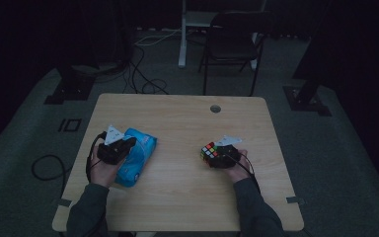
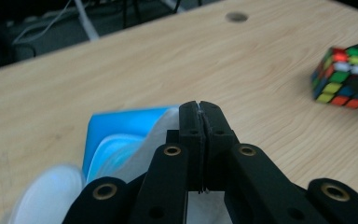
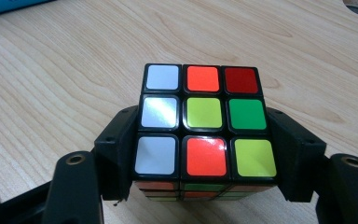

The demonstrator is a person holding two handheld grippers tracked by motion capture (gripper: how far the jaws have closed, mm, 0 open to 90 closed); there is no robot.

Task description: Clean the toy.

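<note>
Left tongs (image 2: 200,109) pinching white tissue (image 2: 168,135) from blue pack (image 1: 139,157); right tongs (image 3: 205,154) clamped on cube (image 3: 204,122).

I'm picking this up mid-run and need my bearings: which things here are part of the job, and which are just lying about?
In the job:
- tissue pack, a white tissue pinched in the shut left gripper
- cube, clamped by the right gripper

Lying about:
- chair behind the table
- floor cables
</note>
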